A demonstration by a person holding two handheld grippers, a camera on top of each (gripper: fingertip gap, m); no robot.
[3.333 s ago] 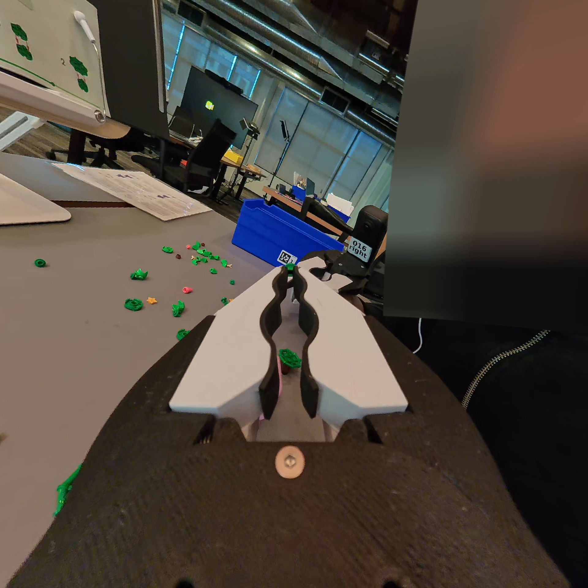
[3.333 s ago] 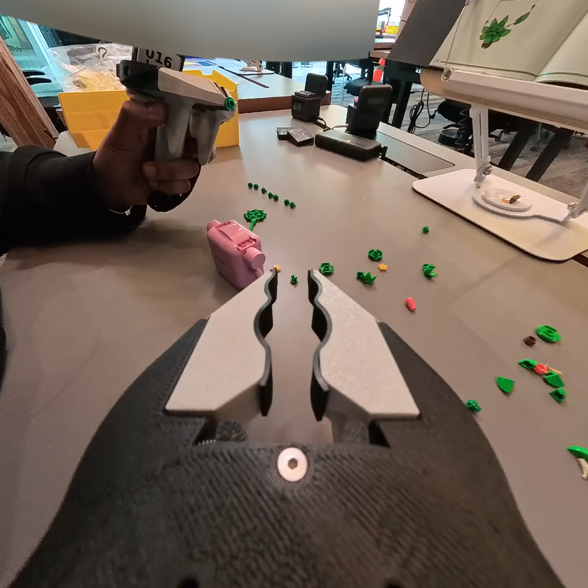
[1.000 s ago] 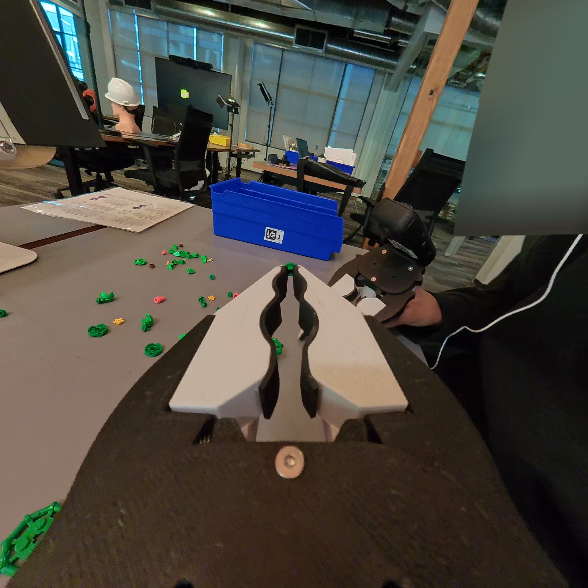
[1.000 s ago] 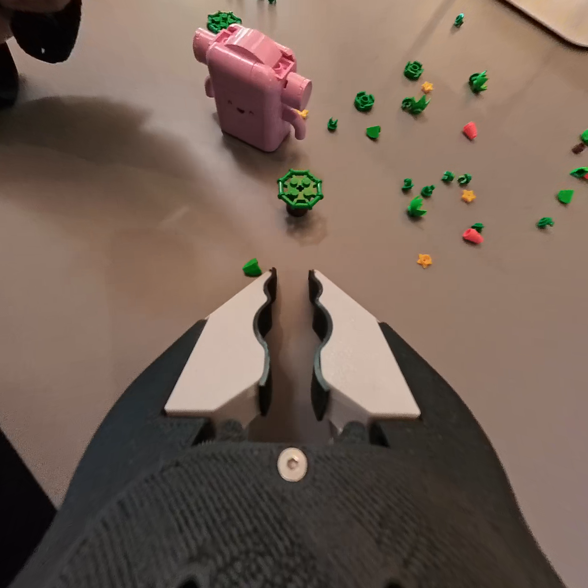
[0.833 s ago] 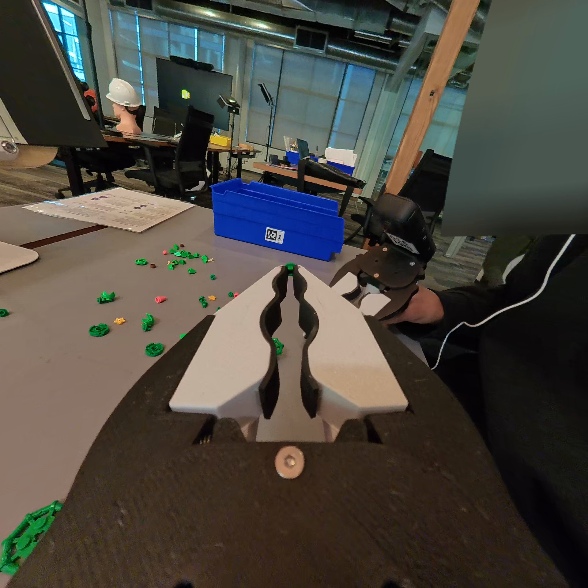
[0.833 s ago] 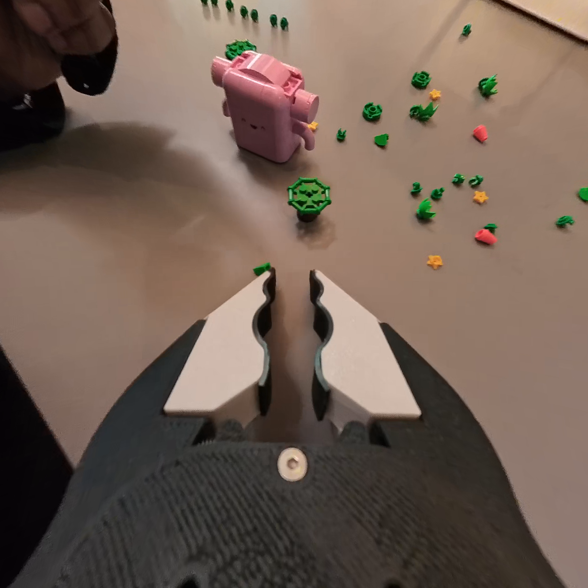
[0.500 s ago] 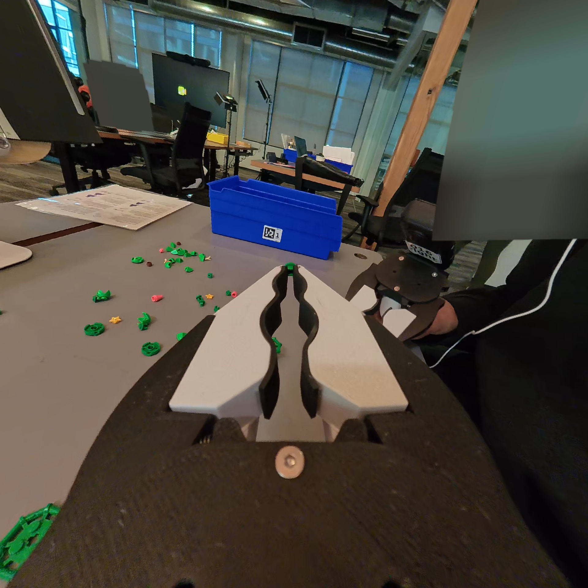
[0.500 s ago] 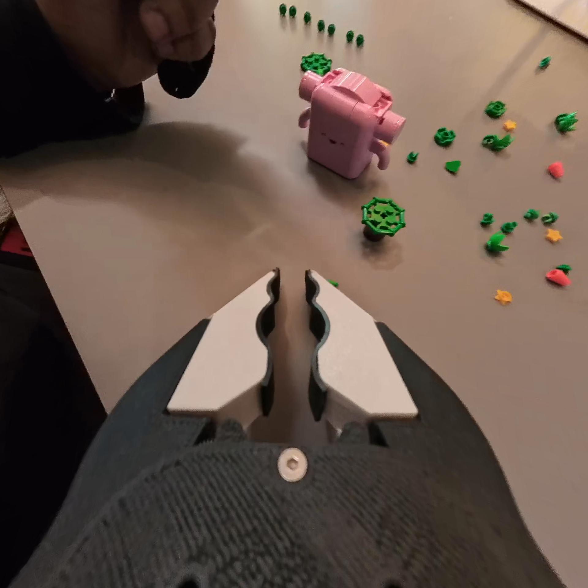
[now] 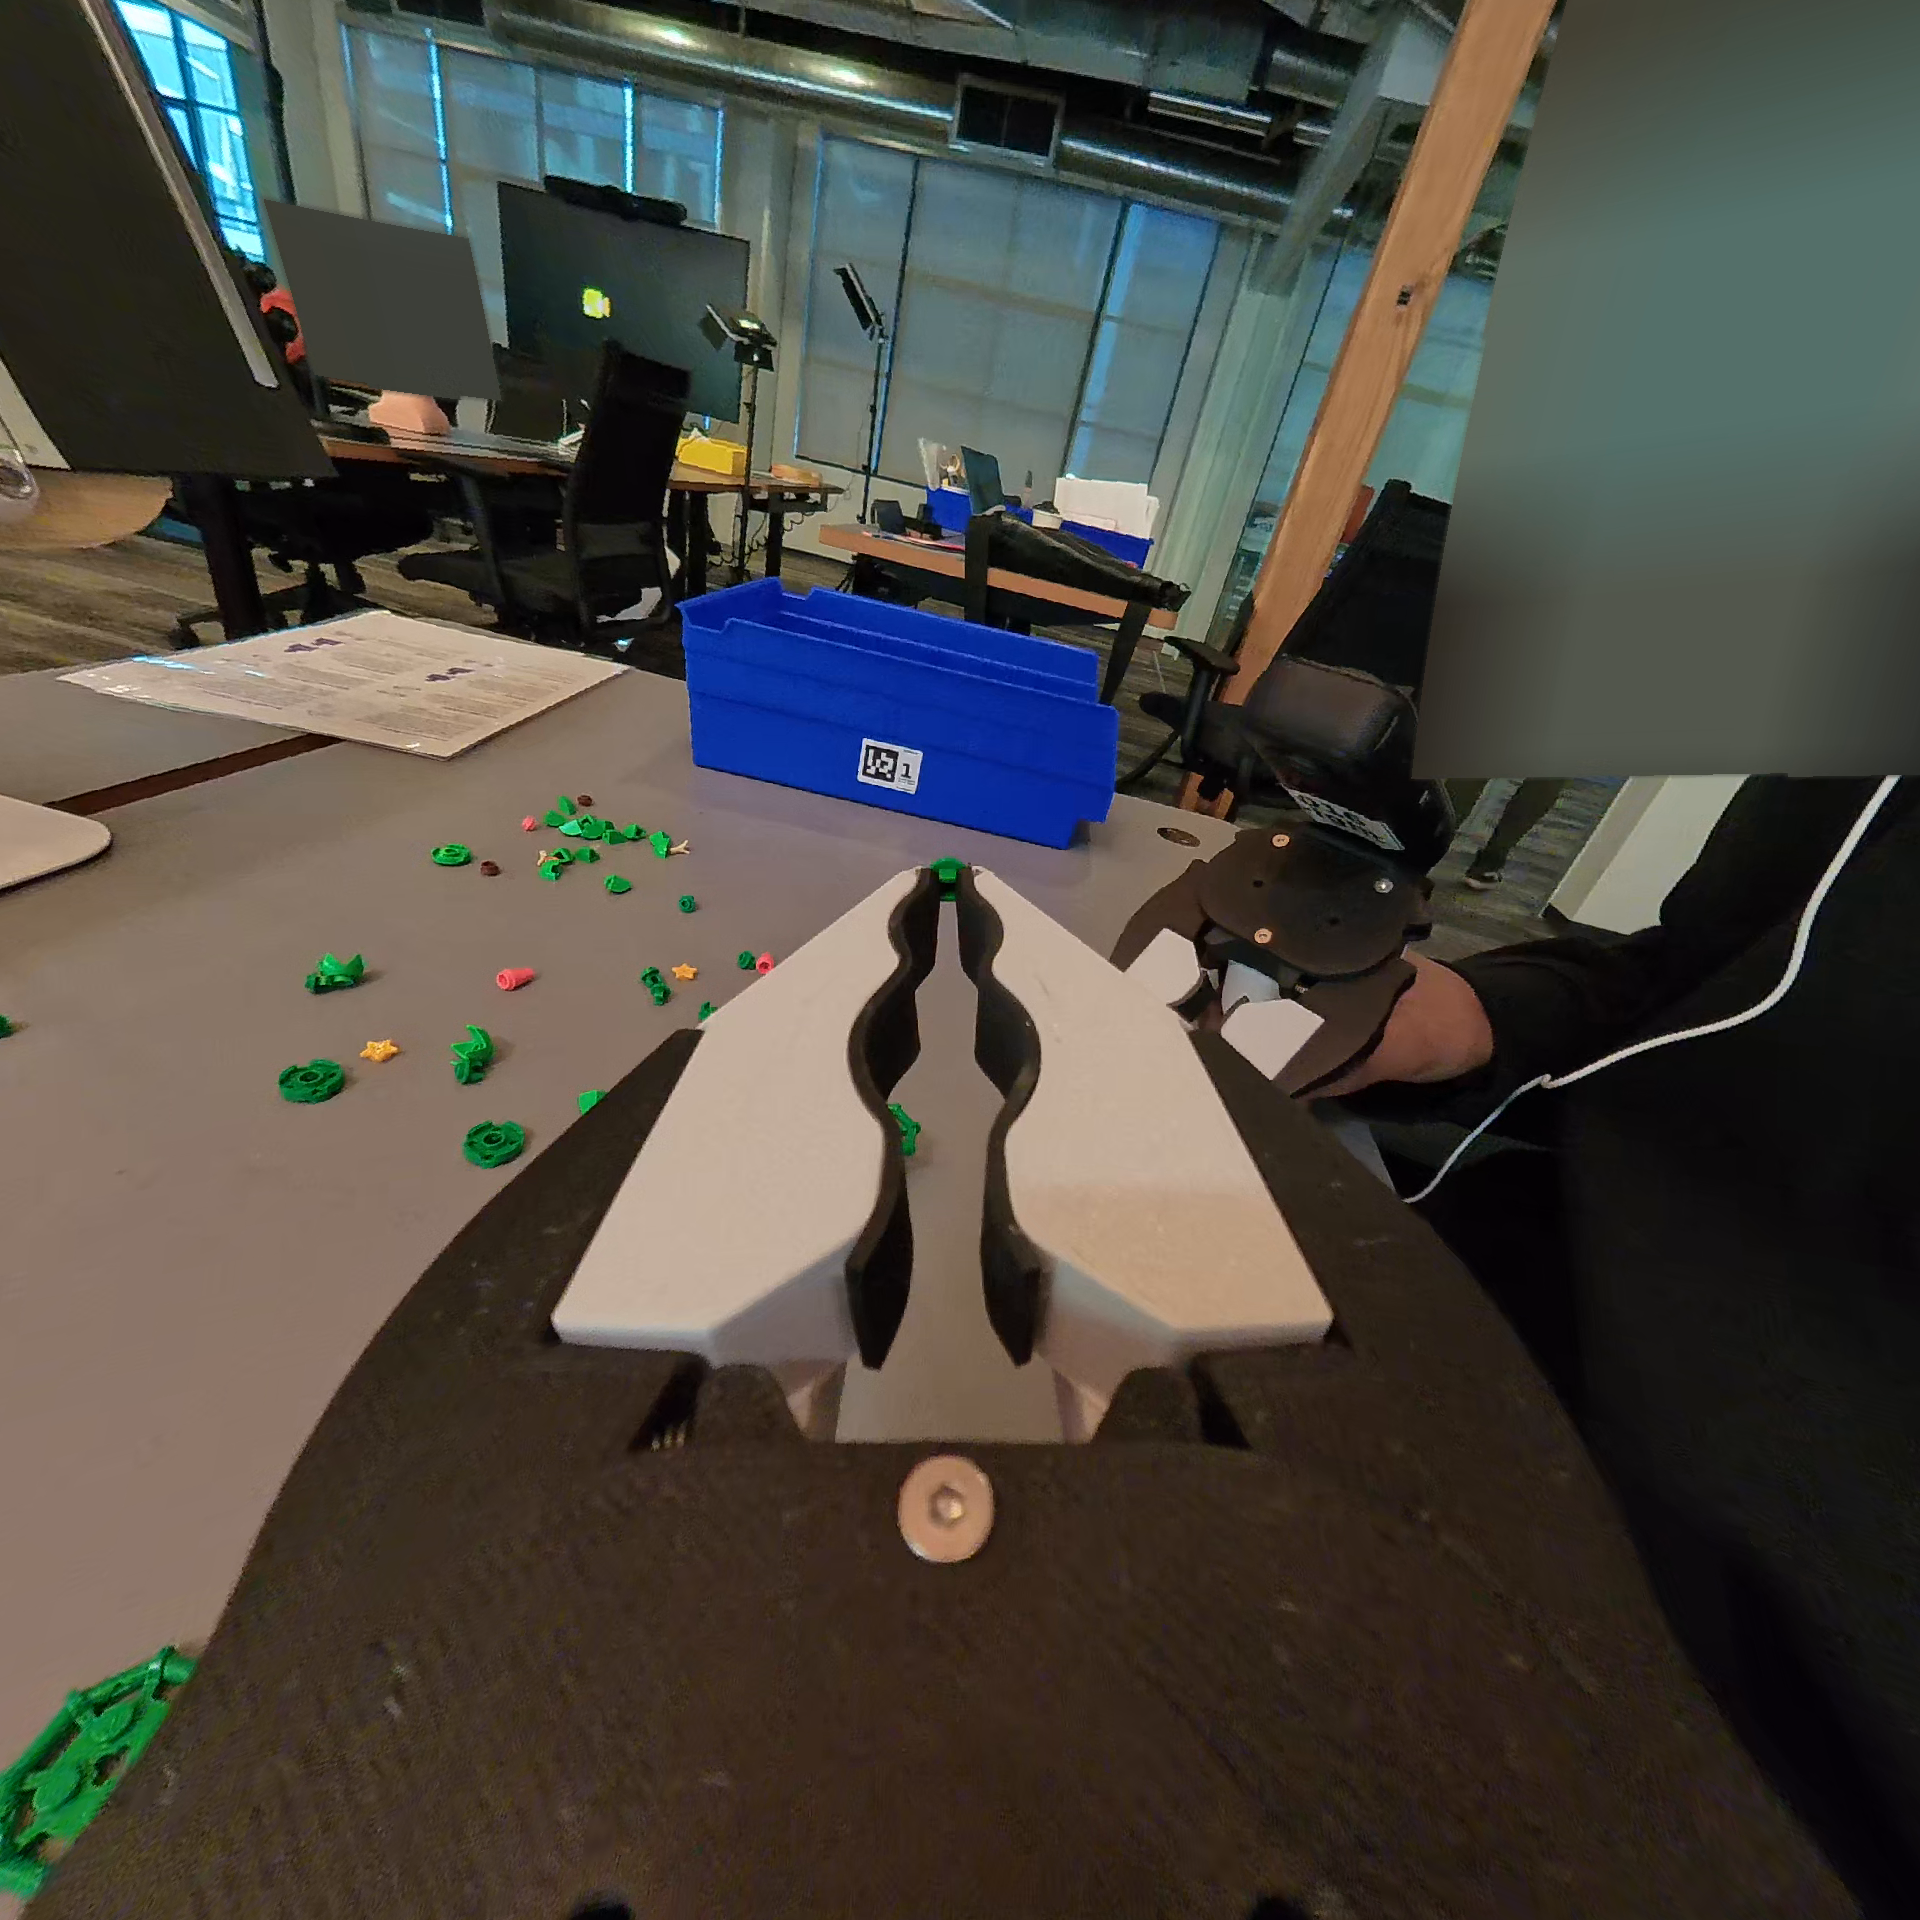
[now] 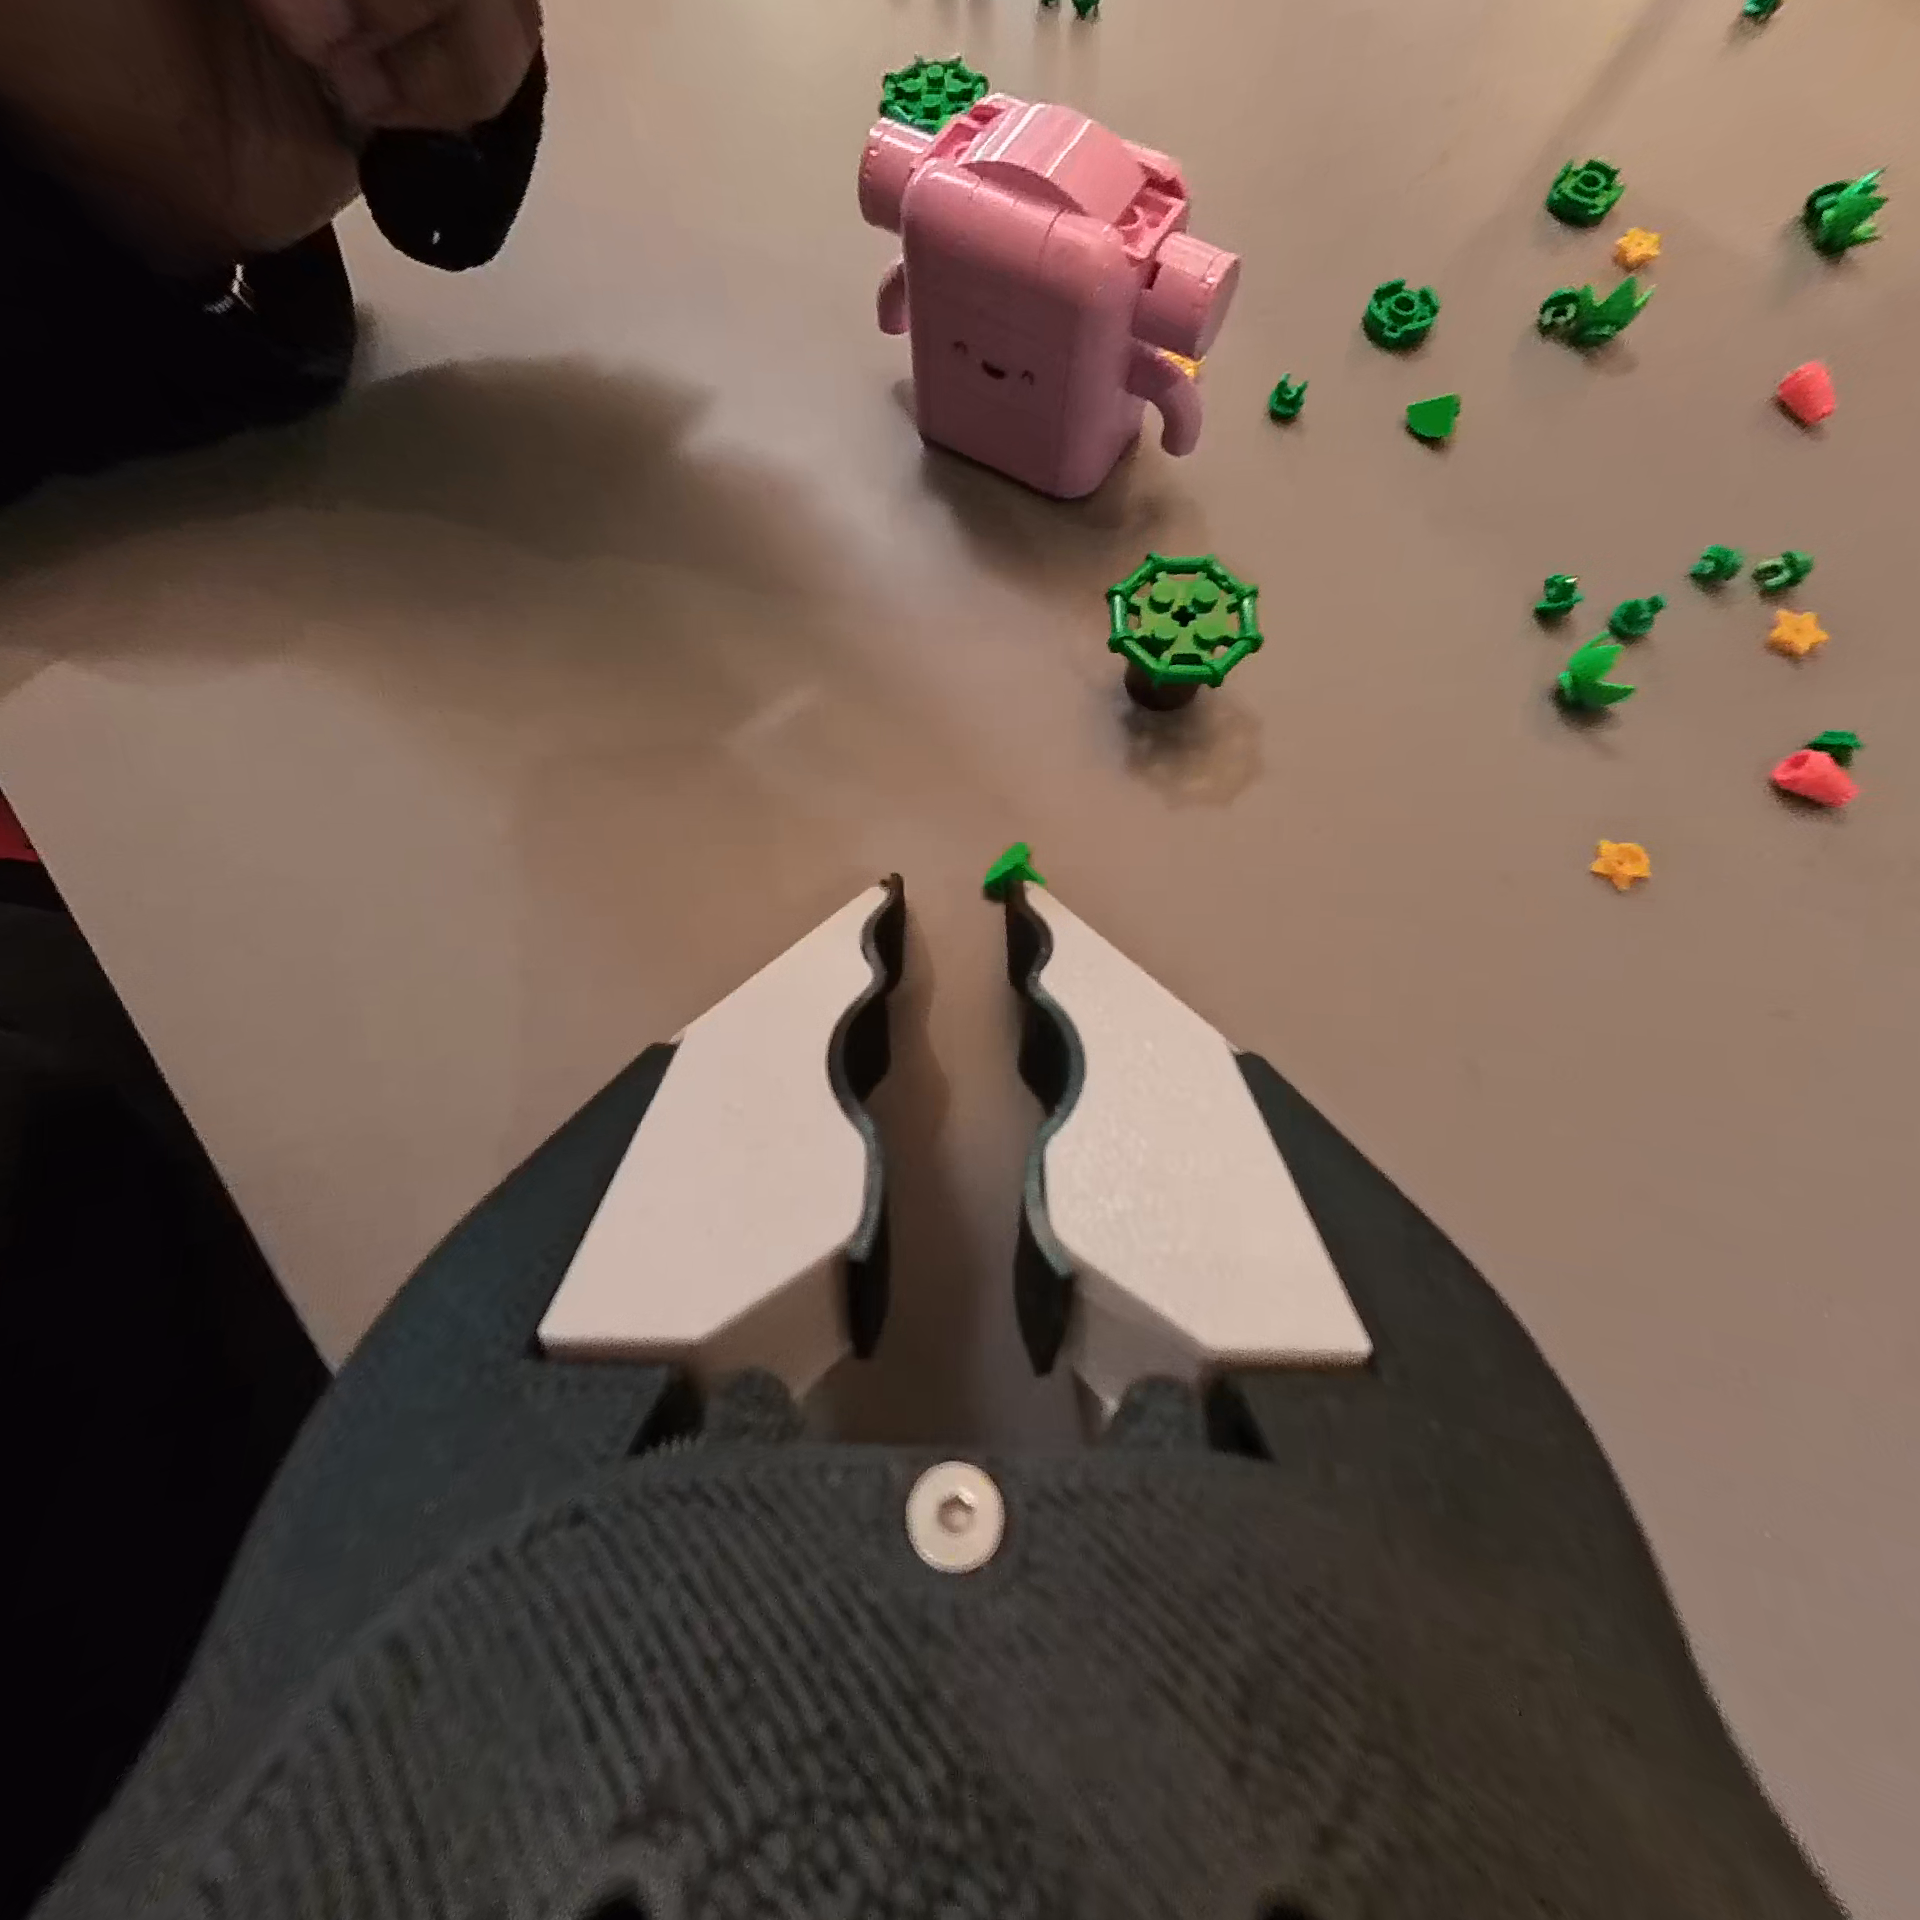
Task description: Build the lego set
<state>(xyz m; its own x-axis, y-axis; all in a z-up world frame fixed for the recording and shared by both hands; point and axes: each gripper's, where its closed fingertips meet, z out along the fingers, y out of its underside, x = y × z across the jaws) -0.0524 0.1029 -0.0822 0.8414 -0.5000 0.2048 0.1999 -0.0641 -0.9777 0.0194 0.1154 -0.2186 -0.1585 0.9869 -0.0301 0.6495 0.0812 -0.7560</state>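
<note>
My left gripper (image 9: 945, 883) is shut on a small green lego piece (image 9: 947, 869) pinched at its tips, held above the grey table (image 9: 156, 1195). My right gripper (image 10: 951, 891) is open and empty, low over the table near its front edge; it also shows in the left wrist view (image 9: 1236, 987), held by a hand. A small green leaf piece (image 10: 1010, 865) lies just past its right fingertip (image 10: 1023, 920). A round green wheel-shaped piece on a dark stem (image 10: 1182, 629) stands farther on. A pink lego figure (image 10: 1023, 312) stands behind it.
Several small green, yellow and red pieces (image 10: 1600, 613) lie scattered to the right; they also show in the left wrist view (image 9: 478, 1049). A blue bin (image 9: 894, 717) and a laminated sheet (image 9: 343, 675) sit at the table's far side. A green lattice piece (image 9: 73, 1766) lies near my left gripper's base. There is about 15 cm between the tips of the two grippers.
My right gripper has drifted left and lower over the table, so the figure and wheel piece now lie to its right. The small leaf went from left of its tips to right. My left gripper stayed shut.
</note>
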